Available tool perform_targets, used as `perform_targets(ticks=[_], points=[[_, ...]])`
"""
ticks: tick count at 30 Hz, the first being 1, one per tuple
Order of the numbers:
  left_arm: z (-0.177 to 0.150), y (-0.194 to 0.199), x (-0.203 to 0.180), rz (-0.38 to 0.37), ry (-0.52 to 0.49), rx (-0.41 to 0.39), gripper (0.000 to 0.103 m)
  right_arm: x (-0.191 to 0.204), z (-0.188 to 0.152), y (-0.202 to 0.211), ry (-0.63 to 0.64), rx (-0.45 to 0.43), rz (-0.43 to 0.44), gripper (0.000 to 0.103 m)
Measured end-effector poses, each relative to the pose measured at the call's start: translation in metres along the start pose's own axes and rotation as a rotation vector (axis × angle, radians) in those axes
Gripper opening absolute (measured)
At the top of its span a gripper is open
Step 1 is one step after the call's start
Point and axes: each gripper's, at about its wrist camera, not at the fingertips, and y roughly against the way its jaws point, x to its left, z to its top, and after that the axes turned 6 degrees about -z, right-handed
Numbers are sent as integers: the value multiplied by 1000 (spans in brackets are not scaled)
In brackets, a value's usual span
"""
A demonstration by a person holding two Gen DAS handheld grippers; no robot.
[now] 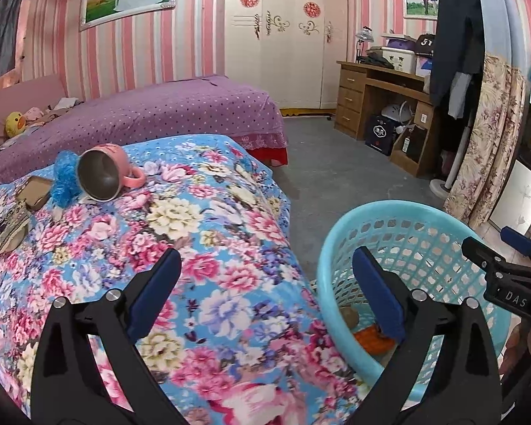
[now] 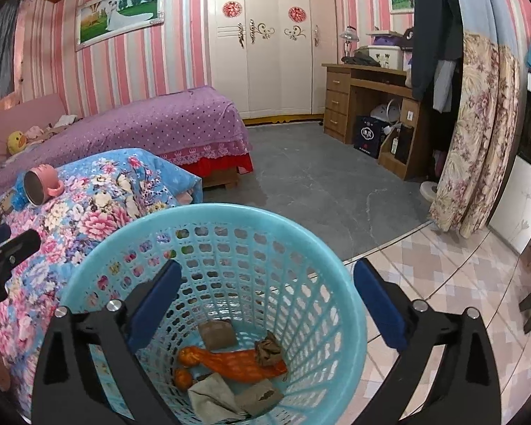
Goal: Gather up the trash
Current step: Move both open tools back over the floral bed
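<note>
A turquoise mesh basket (image 2: 230,210) stands on the floor against a table draped in a blue floral cloth (image 1: 201,233). My right gripper (image 2: 267,264) hangs open over the basket's mouth with nothing between its fingers. Inside the basket lie an orange wrapper (image 2: 237,359), a crumpled brown scrap (image 2: 269,350), a brown square piece (image 2: 217,334) and grey paper (image 2: 212,396). My left gripper (image 1: 265,253) is open and empty, with one finger above the cloth and the other over the basket rim (image 1: 336,248). On the cloth's far left lie a blue tinsel tuft (image 1: 63,177) and a brown card (image 1: 35,187).
A pink mug (image 1: 106,171) lies on its side on the cloth. A purple-covered bed (image 1: 159,109) stands behind the table. A wooden desk (image 2: 357,99), a white wardrobe (image 2: 276,42) and a floral curtain (image 2: 478,134) line the far and right sides, around grey floor (image 2: 318,184).
</note>
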Motion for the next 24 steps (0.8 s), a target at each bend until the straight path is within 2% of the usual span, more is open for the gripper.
perform_targets(ticks=[10,19,24], points=[[-4,27,30,55,-22,-10,97,17,8,10,-61,-12,-38,98],[-4,53,84,133,-20,-26,97,76,11,13,8,-7,-17,98],[-5,67,120,173,-33,-23,97,111,14,21,53,-39,-1,98]])
